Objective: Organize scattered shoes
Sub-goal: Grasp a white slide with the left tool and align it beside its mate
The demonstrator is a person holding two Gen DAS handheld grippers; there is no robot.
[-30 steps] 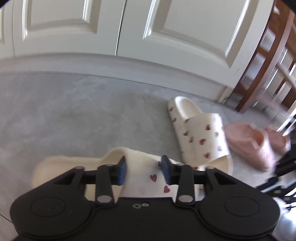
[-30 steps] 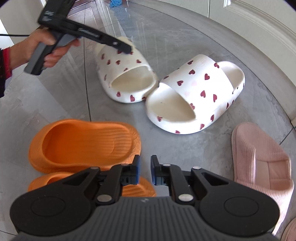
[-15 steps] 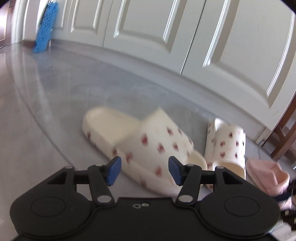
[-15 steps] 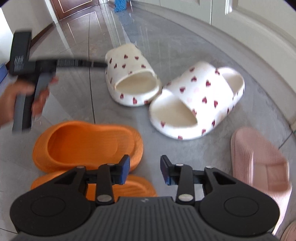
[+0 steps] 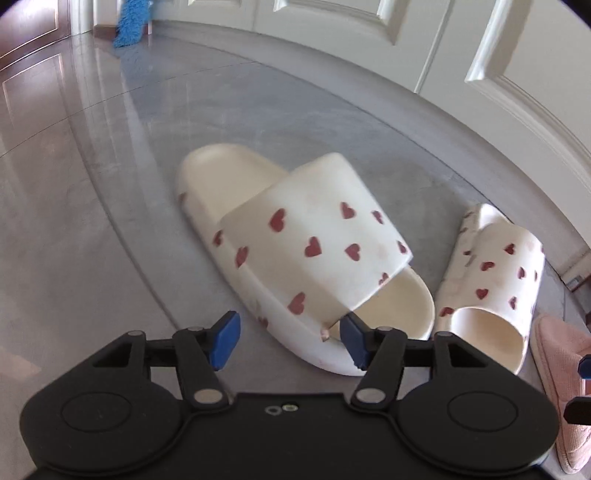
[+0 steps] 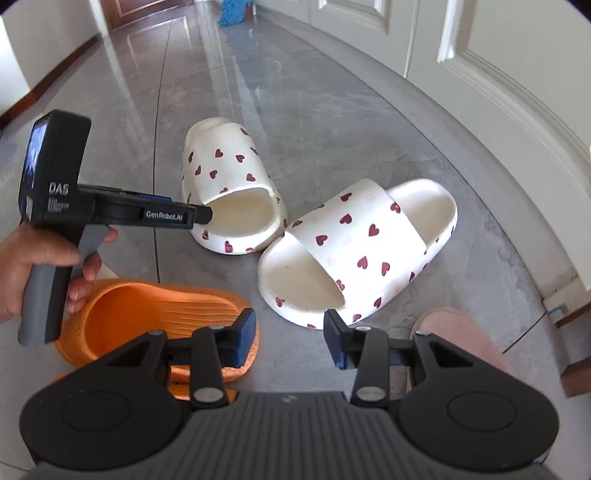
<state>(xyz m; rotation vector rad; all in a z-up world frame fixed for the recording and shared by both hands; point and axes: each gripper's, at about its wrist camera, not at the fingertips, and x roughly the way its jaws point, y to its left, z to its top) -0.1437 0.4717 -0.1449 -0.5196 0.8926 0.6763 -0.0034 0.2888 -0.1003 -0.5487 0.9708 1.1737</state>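
**Heart-print slides lie loose on the grey floor, both grippers empty**

In the left wrist view, one cream heart-print slide [image 5: 306,254] fills the centre of the frame, its toe end low in the picture between the tips of the left gripper [image 5: 290,339], whose blue-padded jaws stand wide apart and hold nothing. Its mate [image 5: 491,288] lies at the right, just beside it, with a pink slipper [image 5: 561,373] at the lower right edge.

In the right wrist view, the two slides sit mid-frame, toes nearly touching. An orange clog [image 6: 147,325] lies at lower left, partly behind the right gripper [image 6: 290,339], also spread open and empty. A hand [image 6: 33,273] at the left edge holds the other tool's handle. White panelled doors [image 6: 498,92] run along the upper right, and a blue mop head [image 6: 234,13] shows at the top.
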